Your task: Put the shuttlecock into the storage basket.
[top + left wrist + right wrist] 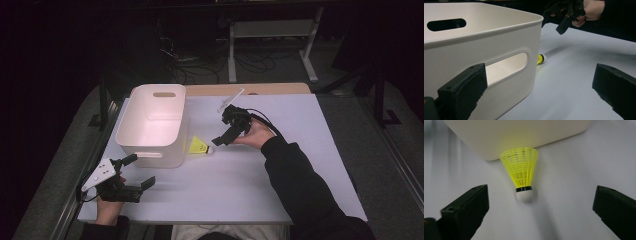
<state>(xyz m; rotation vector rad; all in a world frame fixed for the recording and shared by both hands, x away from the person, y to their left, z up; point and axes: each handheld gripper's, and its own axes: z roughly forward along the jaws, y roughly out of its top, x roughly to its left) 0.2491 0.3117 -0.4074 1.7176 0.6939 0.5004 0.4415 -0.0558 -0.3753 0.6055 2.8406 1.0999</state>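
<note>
A yellow shuttlecock (198,146) with a white cork tip lies on its side on the white table (280,165), its skirt against the right wall of a white handled bin (155,122). My right gripper (224,131) hovers open just right of the shuttlecock. In the right gripper view the shuttlecock (522,170) lies ahead, centred between the wide-apart jaws of that gripper (541,207), cork end toward me, with the bin (511,135) behind it. My left gripper (141,170) is open near the bin's front corner. Its own view shows the bin (474,50), the shuttlecock (541,59) and the left gripper (541,90) holding nothing.
A wooden strip (250,89) runs along the table's far edge. Behind it stand a grey table frame (272,30) and loose cables on the dark floor. The person's right sleeve (300,185) crosses the table's right half.
</note>
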